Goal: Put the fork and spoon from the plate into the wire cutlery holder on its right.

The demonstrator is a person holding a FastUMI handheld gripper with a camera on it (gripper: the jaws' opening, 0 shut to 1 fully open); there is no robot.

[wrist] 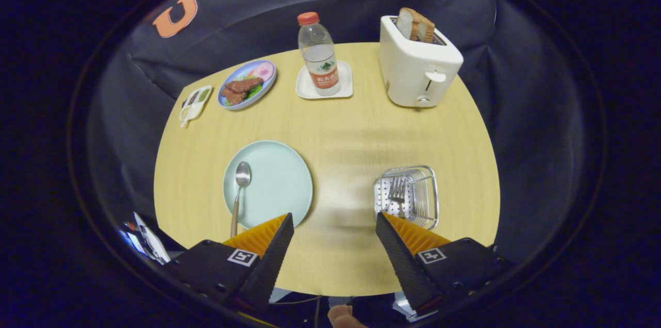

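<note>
1. two fingers of the gripper (334, 220) stand wide apart over the near part of the round wooden table (341, 137), with nothing between them but bare tabletop.
2. just ahead of the left finger lies the pale green plate (281, 175); that finger's tip overlaps the plate's near rim in the view.
3. the spoon (238, 194) rests on the left part of the plate, bowl pointing away from the fingers and handle running back over the near rim toward the left finger.
4. just ahead of the right finger sits the wire cutlery holder (423, 183), well apart from the plate, with open table between the two.
5. the fork (398, 194) is inside the holder, its tines up and toward the far side.
6. beyond the fingers, at the far side of the table, a white toaster (418, 67) holds slices of bread (416, 24) in its slot.
7. to the toaster's left a water bottle (319, 54) with a red cap stands upright on a small white square coaster (310, 89).
8. further left a blue plate of food (248, 85) lies beside a small white sauce tray (195, 103) near the table edge.
9. a fingertip (342, 315) of the person shows behind the gripper, at its near end.
</note>
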